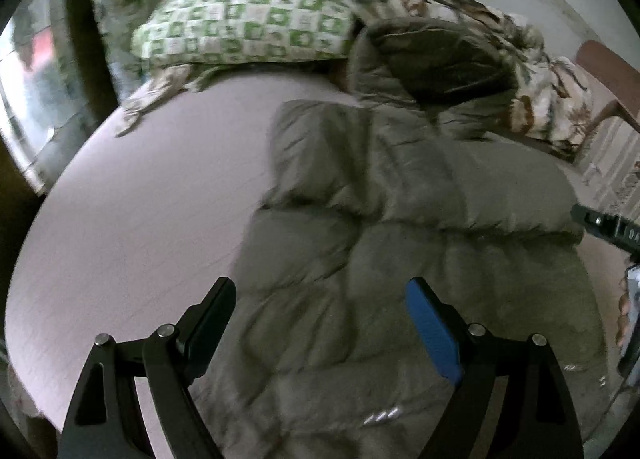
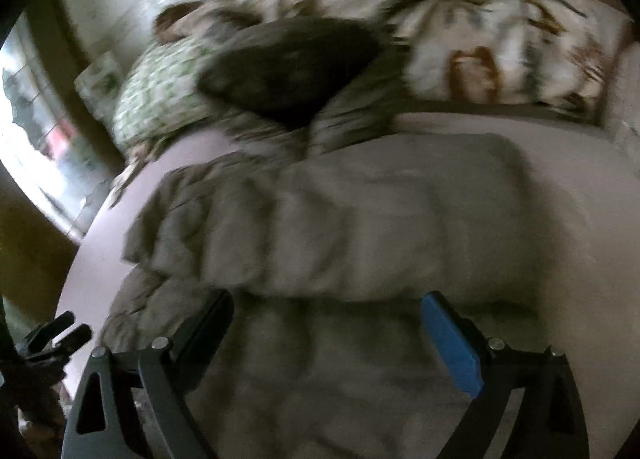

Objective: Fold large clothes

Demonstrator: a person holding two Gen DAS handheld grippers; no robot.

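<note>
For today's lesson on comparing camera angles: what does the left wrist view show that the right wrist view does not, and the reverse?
Only the left wrist view shows the reddish-brown wooden chair beyond the bed and small silvery stripes on the jacket.

Only the right wrist view shows the whole right-hand end of the brown-and-cream patterned blanket.

Both share the grey-green quilted puffer jacket with its dark-lined hood, the green-and-white checked pillow, the pale pink bedsheet, and both open grippers, left gripper, right gripper.

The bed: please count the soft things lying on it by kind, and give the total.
Puffer jacket, grey-olive: 1
Pillow, green and white checked: 1
Blanket, cream and brown patterned: 1
Total: 3
</note>
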